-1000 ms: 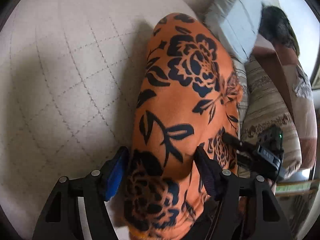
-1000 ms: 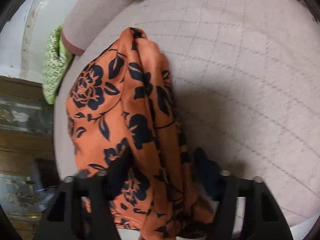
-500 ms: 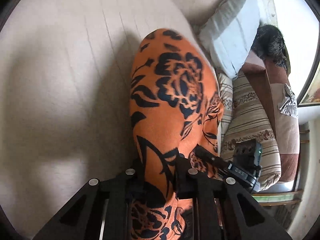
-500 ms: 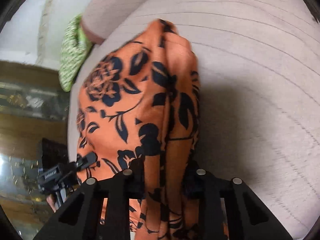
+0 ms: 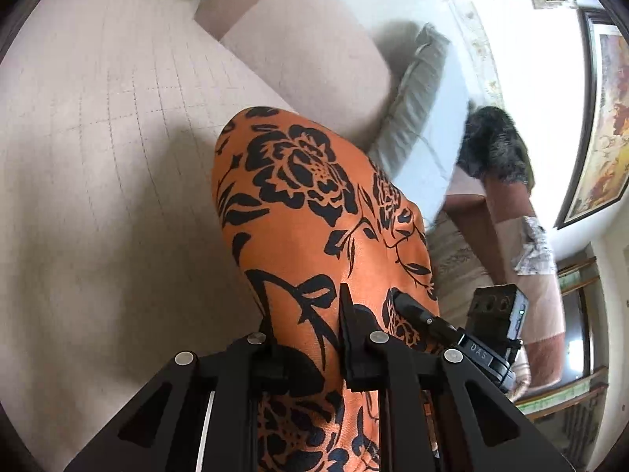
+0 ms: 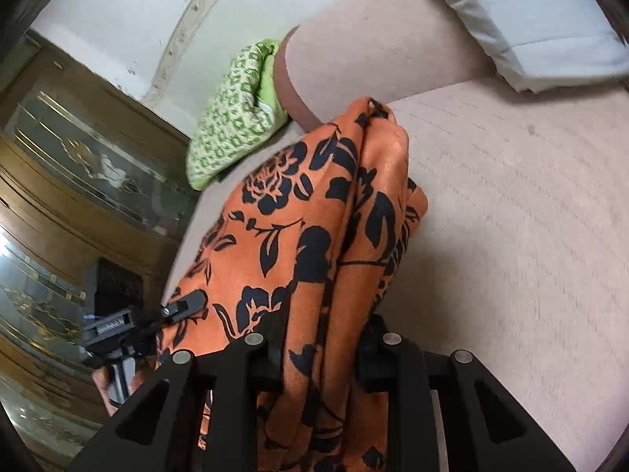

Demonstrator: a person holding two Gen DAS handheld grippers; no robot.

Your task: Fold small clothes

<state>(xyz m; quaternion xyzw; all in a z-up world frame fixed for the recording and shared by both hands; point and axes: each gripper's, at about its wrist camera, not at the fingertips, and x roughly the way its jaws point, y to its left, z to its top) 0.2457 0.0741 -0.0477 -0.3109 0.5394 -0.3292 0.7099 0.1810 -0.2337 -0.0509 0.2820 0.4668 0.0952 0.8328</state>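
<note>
An orange garment with a black flower print [image 5: 298, 204] hangs lifted above a pale quilted sofa seat [image 5: 98, 126]. My left gripper [image 5: 304, 334] is shut on one bunched edge of it, the cloth running between both fingers. In the right wrist view the same orange garment [image 6: 314, 216] droops forward from my right gripper [image 6: 320, 338], which is shut on another gathered edge. Each gripper shows in the other's view: the right gripper [image 5: 409, 308] at lower right, the left gripper [image 6: 188, 301] at lower left, both pinching the cloth.
A grey-white cushion [image 5: 428, 118] and a dark furry cushion [image 5: 495, 149] lie by the sofa back [image 5: 306, 47]. A green patterned cushion [image 6: 232, 118] sits at the sofa's end. A wooden glass-fronted cabinet [image 6: 78, 181] stands beyond it. A framed picture [image 5: 605, 118] hangs on the wall.
Both grippers stood open around the garment a second ago; they closed on it and have since lifted it off the seat, the views tilting up toward the sofa back.
</note>
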